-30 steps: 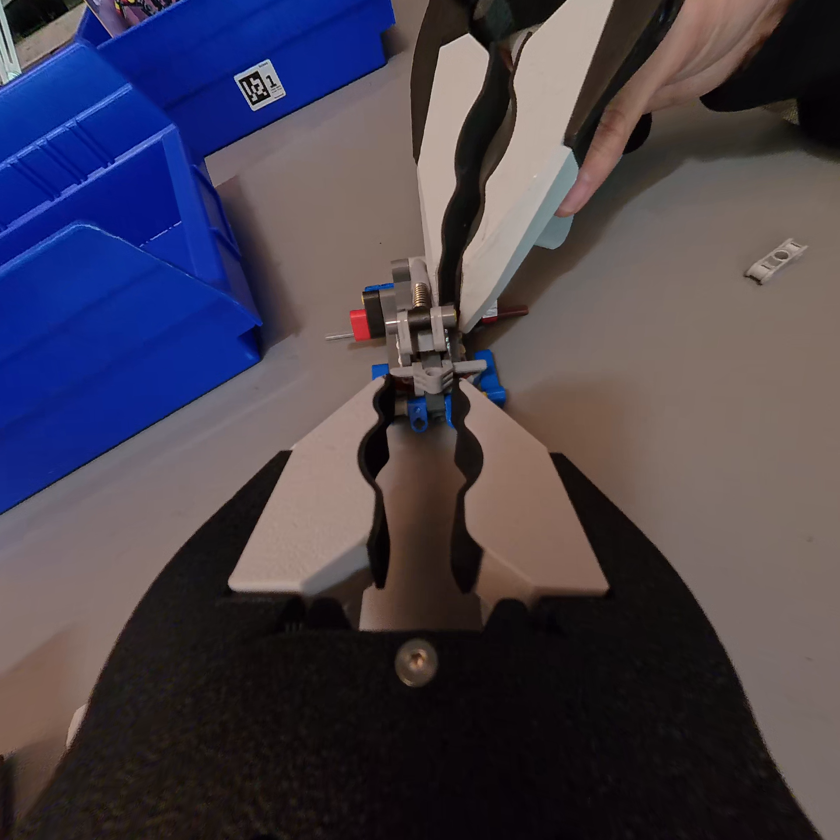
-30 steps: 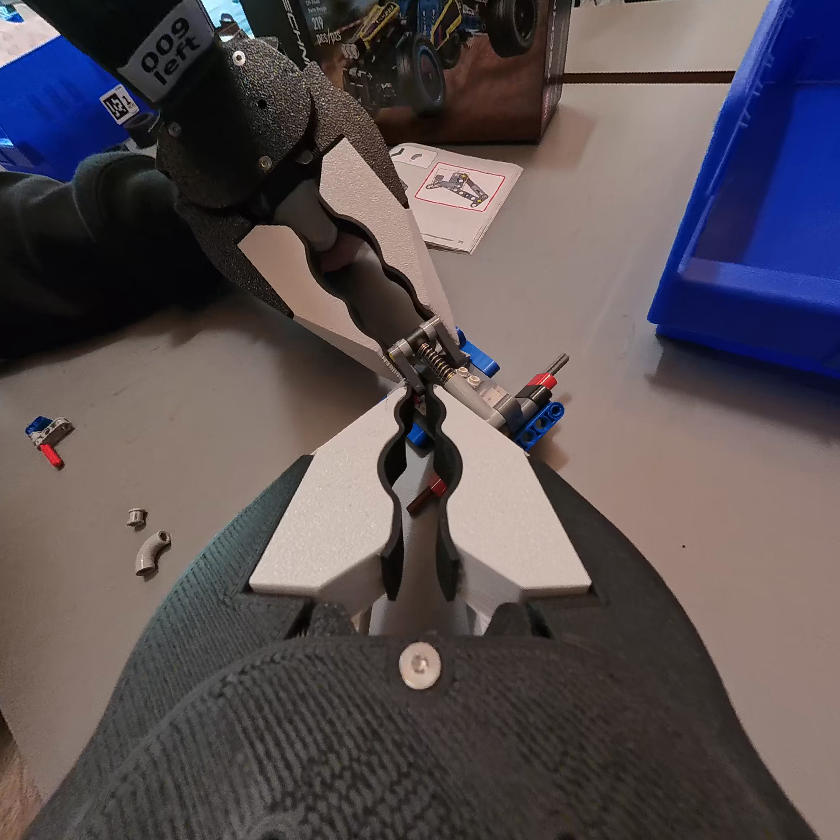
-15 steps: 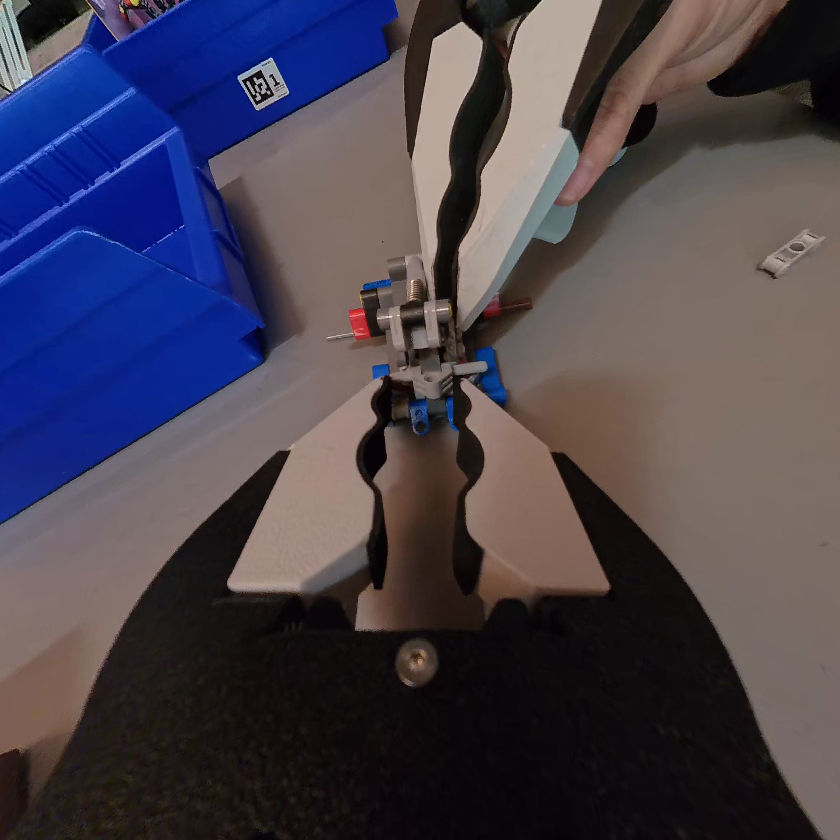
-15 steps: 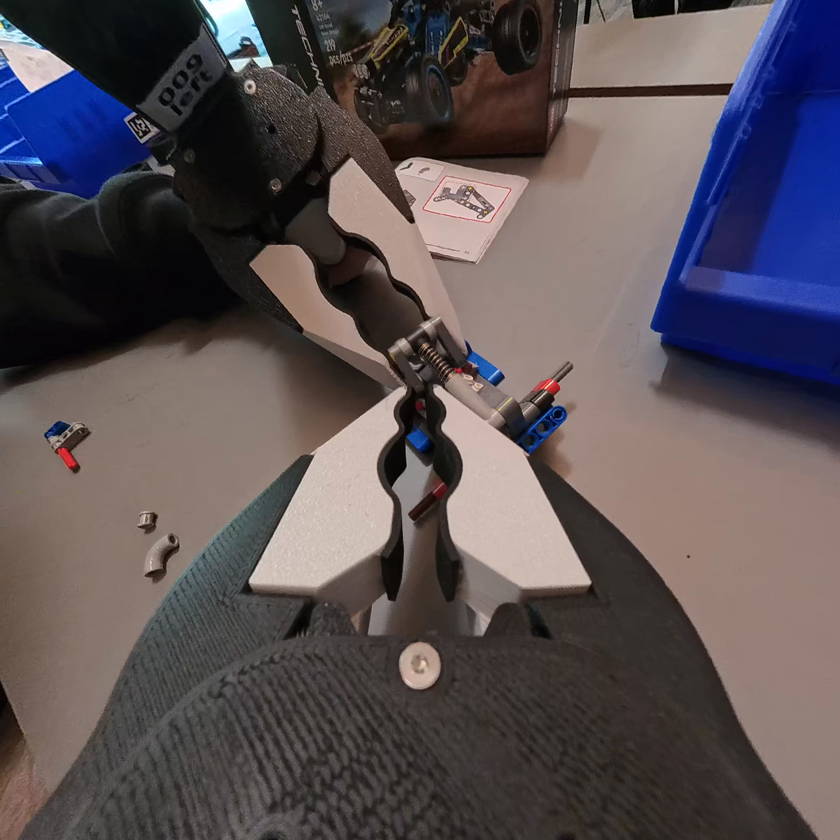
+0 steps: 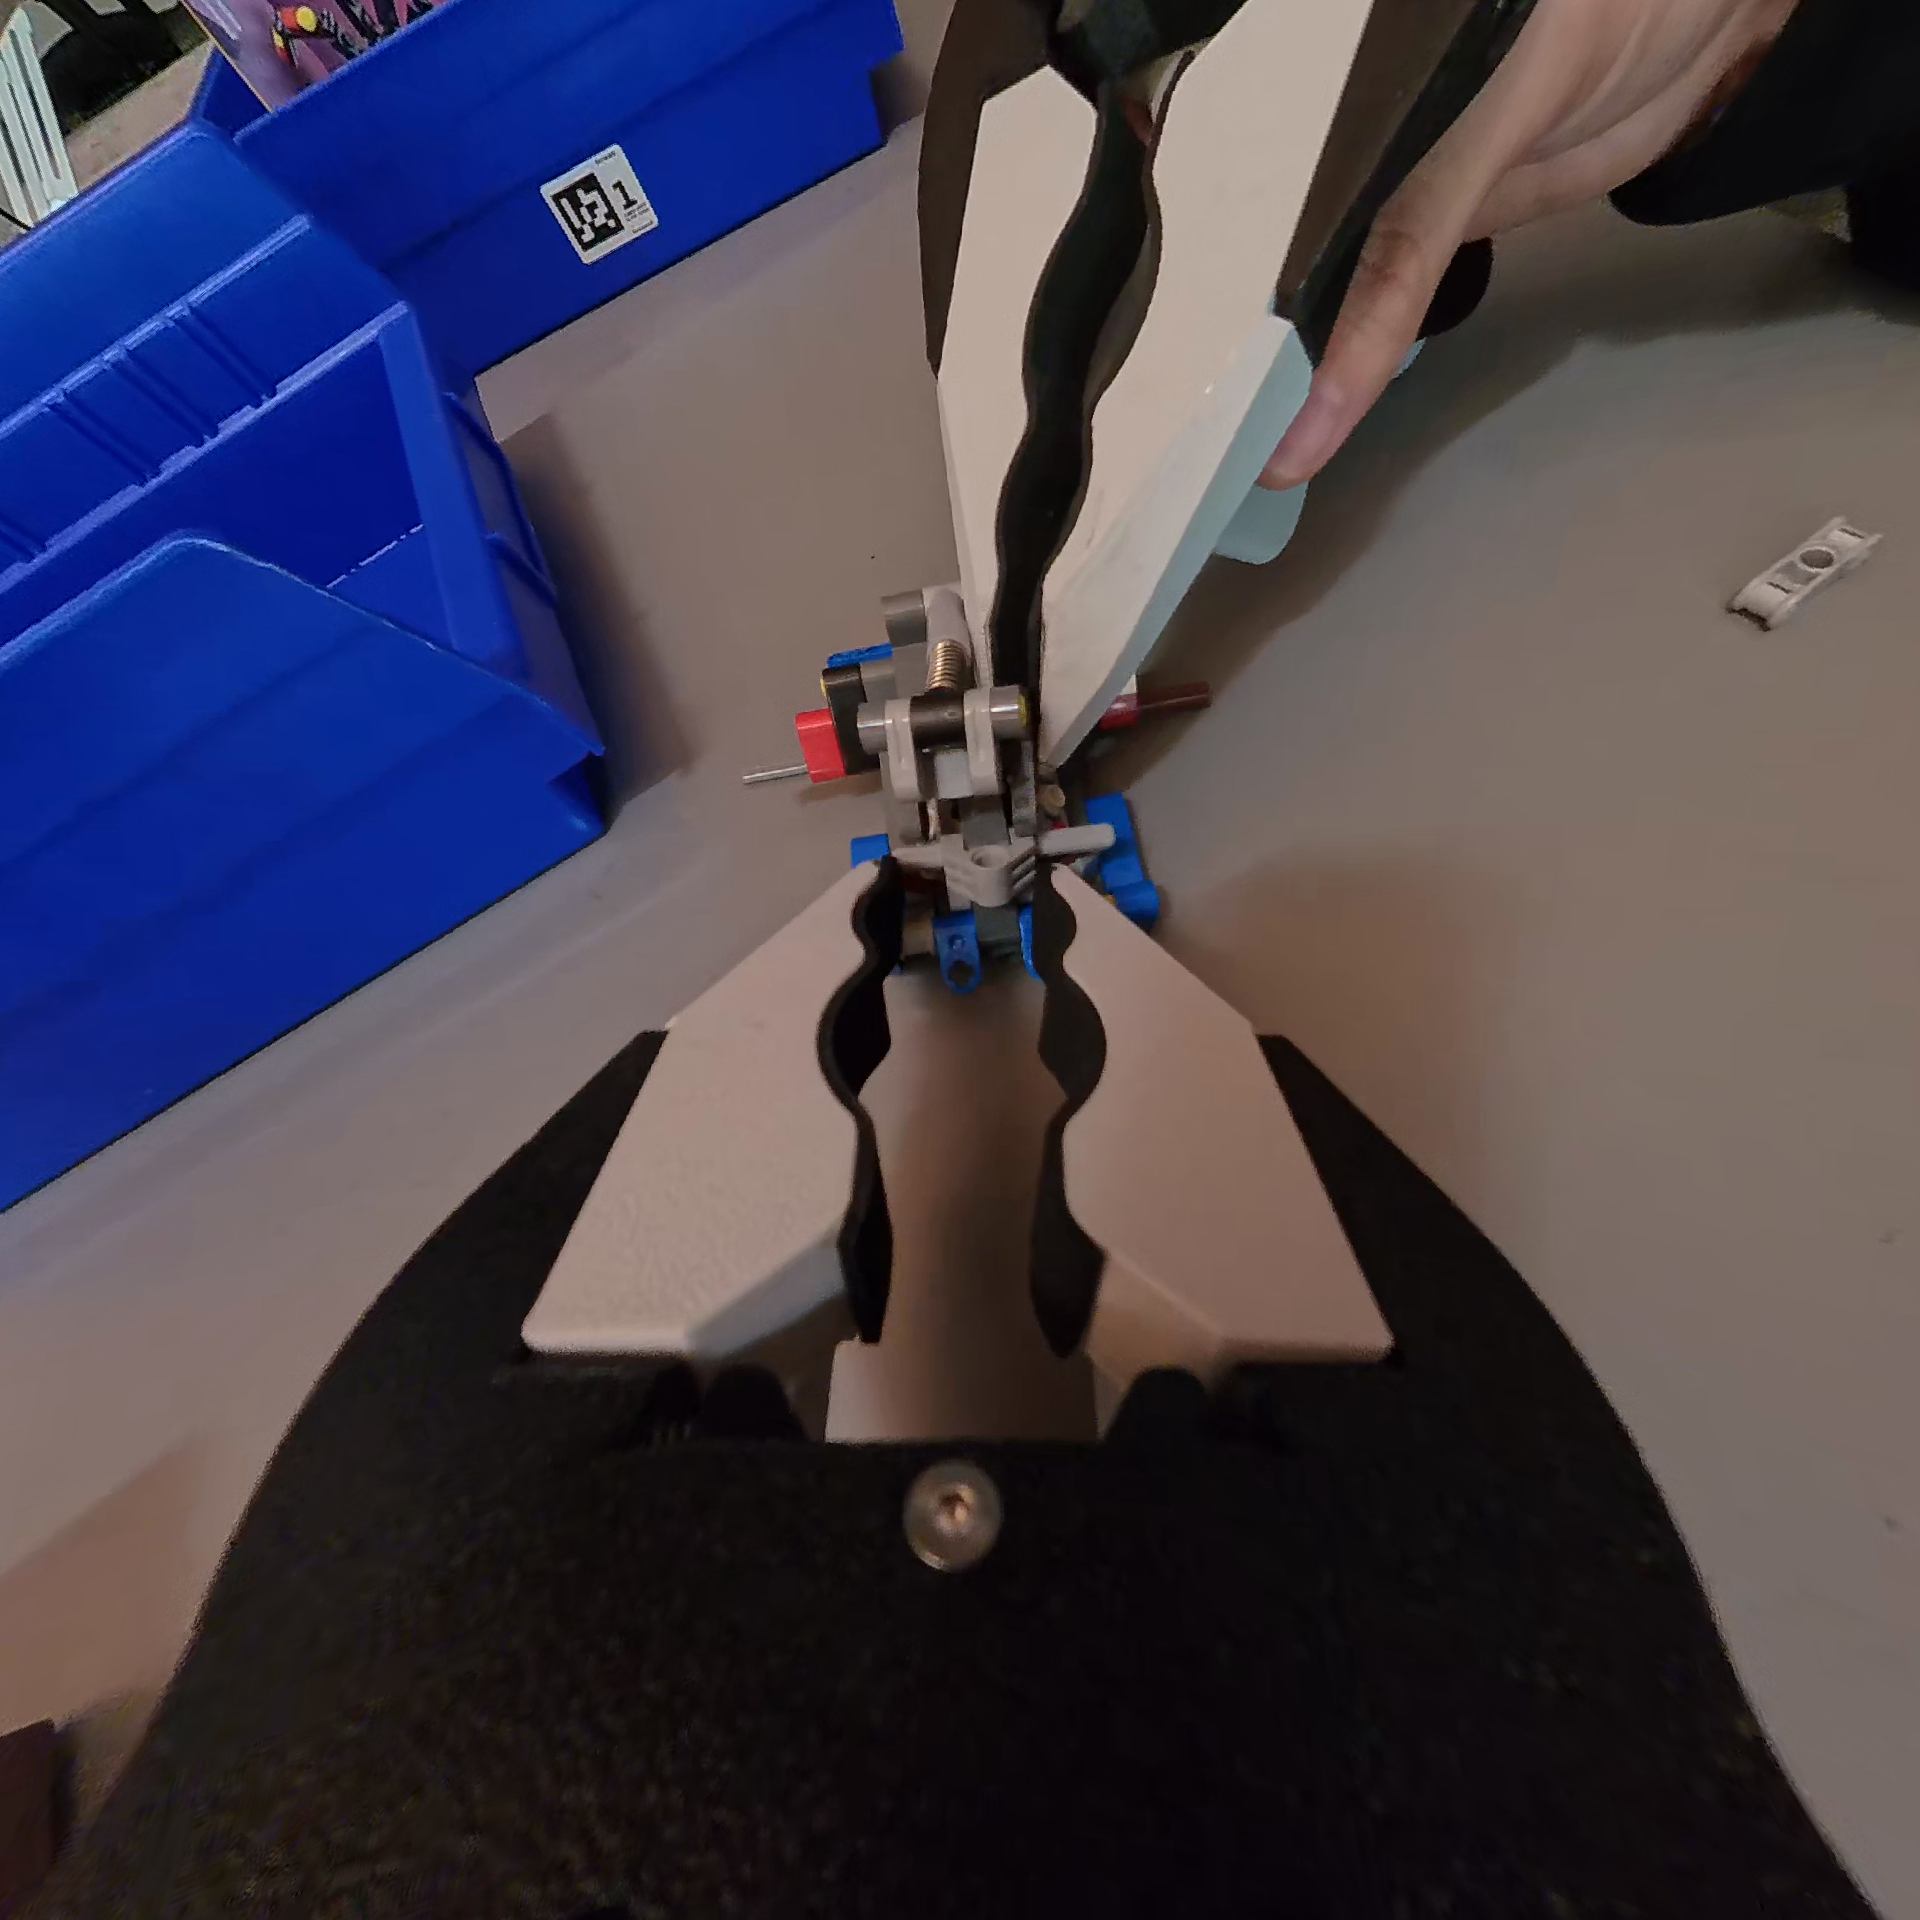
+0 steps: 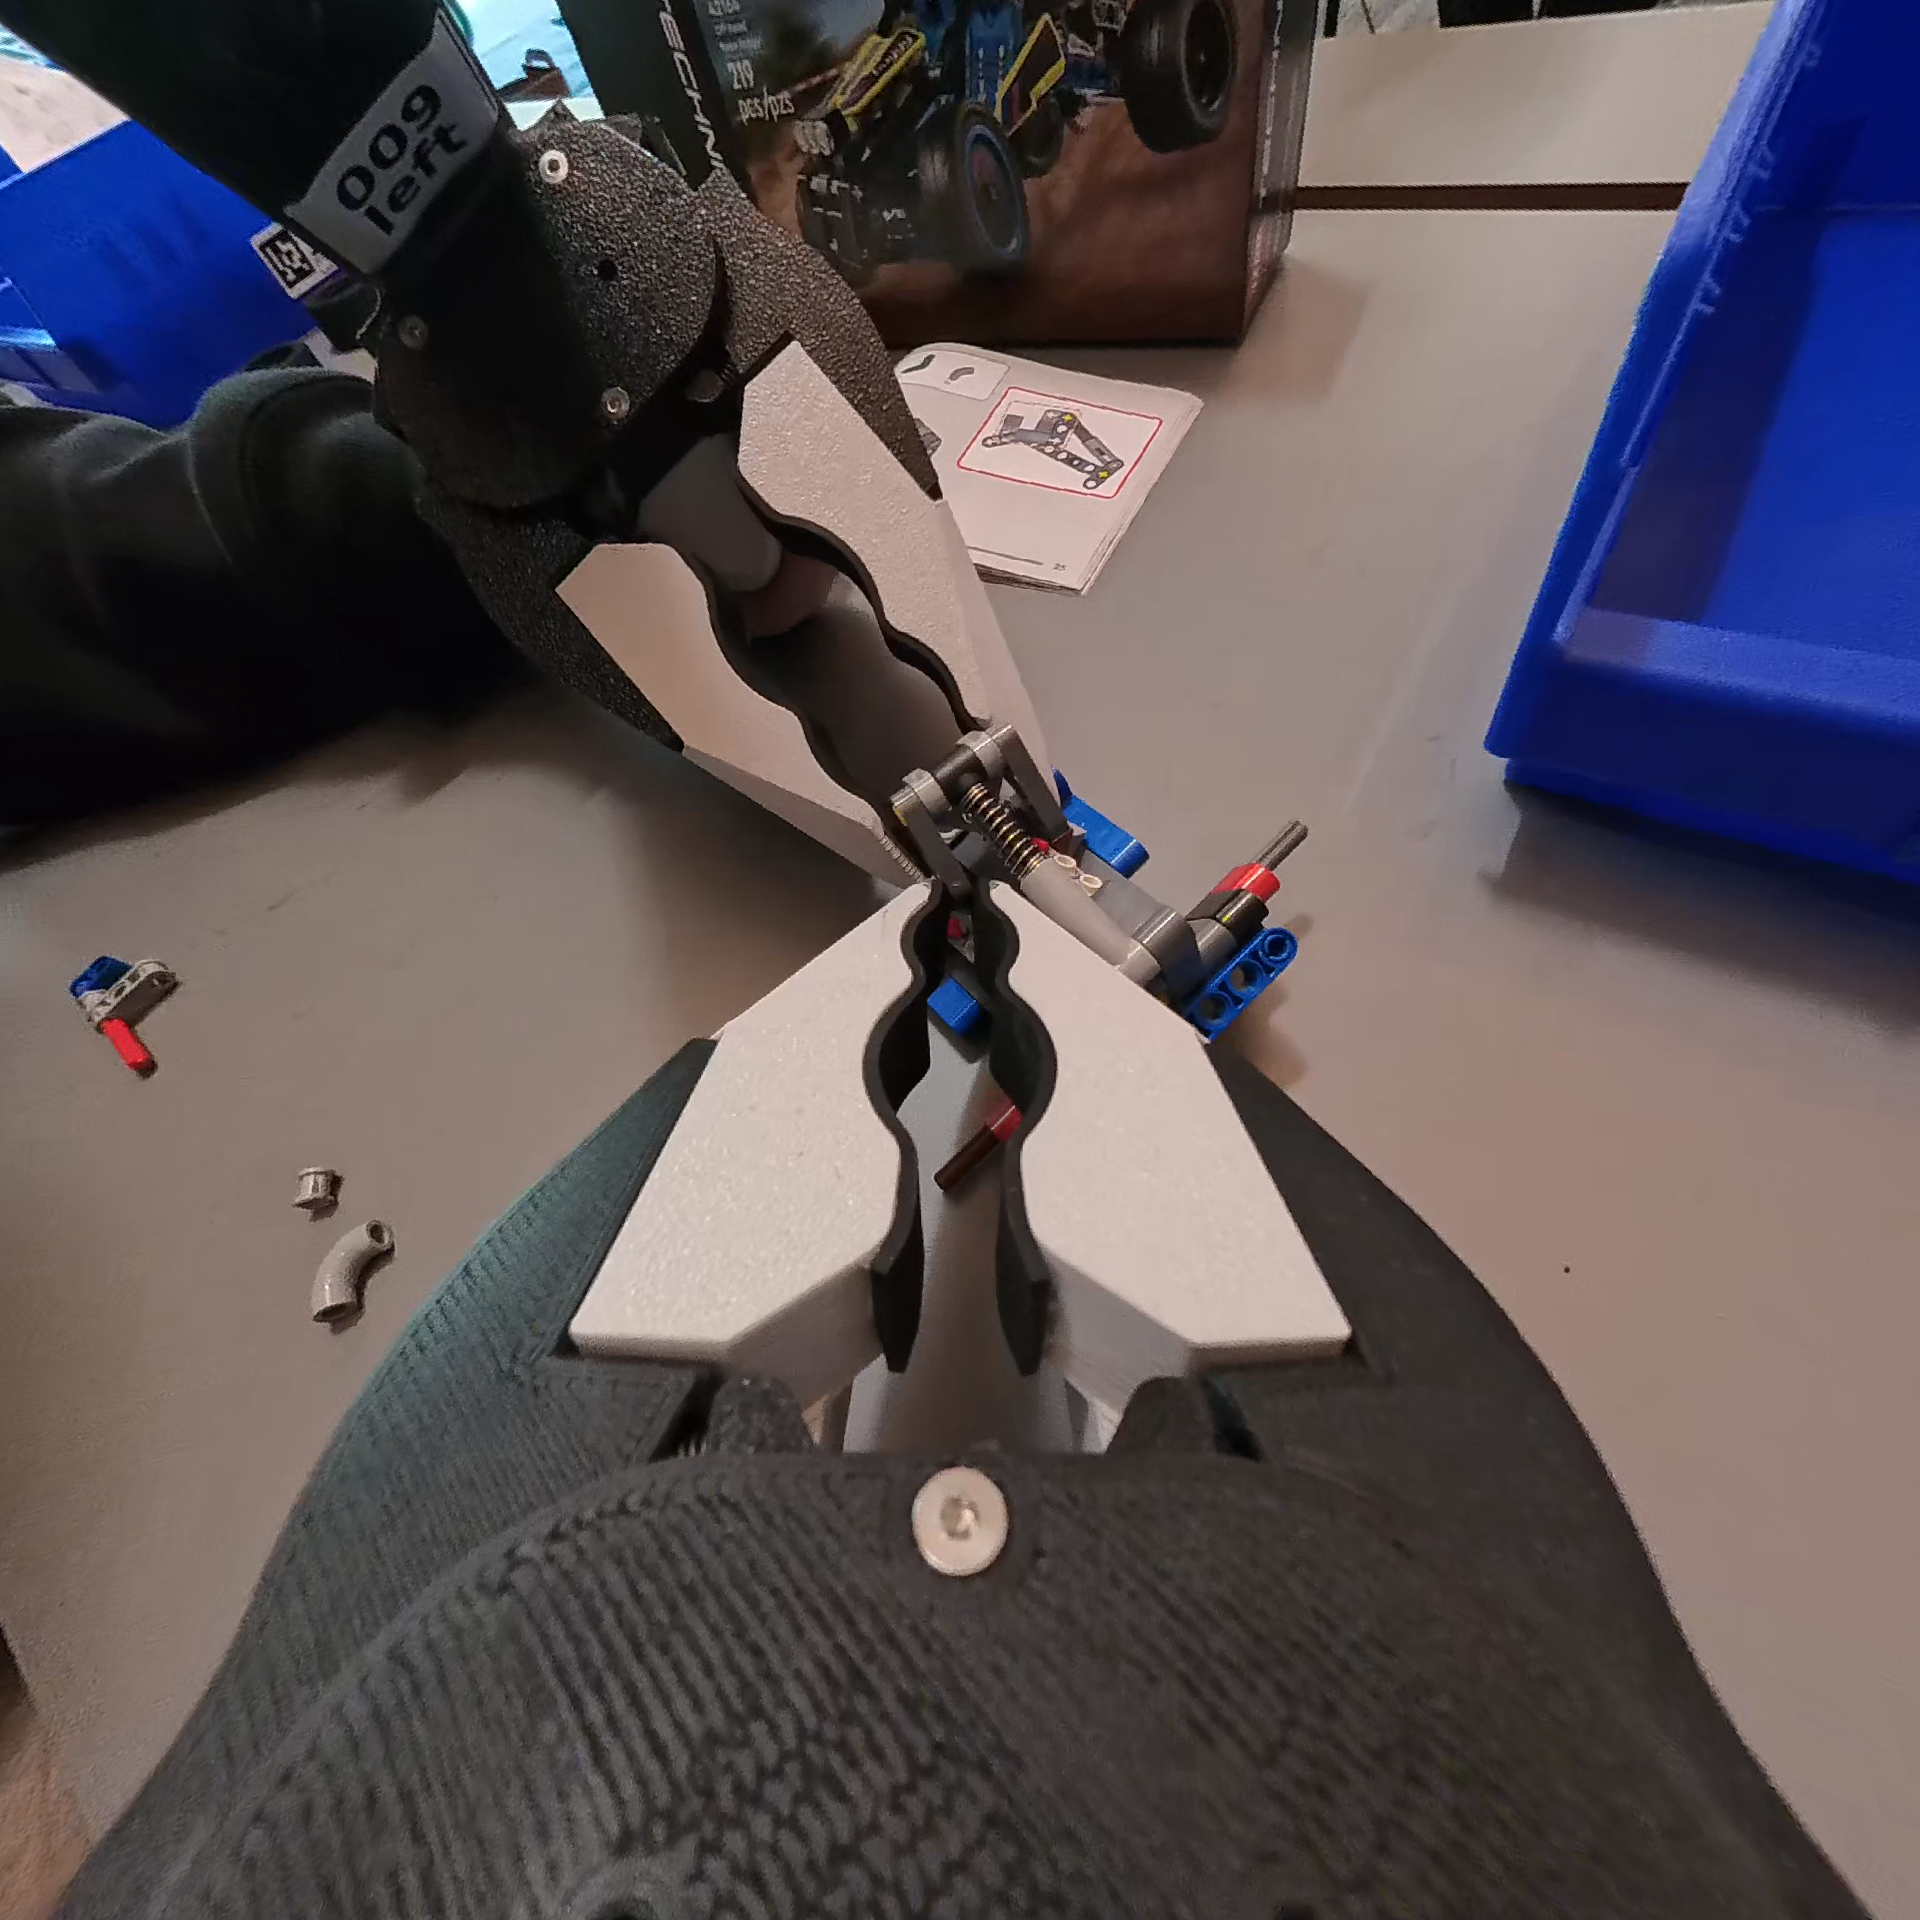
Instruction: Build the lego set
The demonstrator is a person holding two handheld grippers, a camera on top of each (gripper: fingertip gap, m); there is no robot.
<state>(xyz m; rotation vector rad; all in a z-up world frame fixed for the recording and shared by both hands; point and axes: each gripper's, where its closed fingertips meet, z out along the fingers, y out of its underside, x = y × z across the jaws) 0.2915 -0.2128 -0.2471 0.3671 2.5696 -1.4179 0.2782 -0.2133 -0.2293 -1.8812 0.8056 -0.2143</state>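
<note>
Compared with a moment before, almost nothing has shifted: the left gripper [image 5: 961, 883] stays pinched across the grey-and-blue brick assembly [image 5: 956, 769] at its tips, while the right gripper [image 6: 961, 904], pressed together, grips the assembly's thin grey link just ahead of its tips.

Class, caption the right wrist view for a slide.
Two grippers meet on a toy-brick spring assembly on a grey table.

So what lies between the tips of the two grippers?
The grey and blue brick assembly with a spring sits between the left gripper and right gripper; both wrist views show it.
</note>
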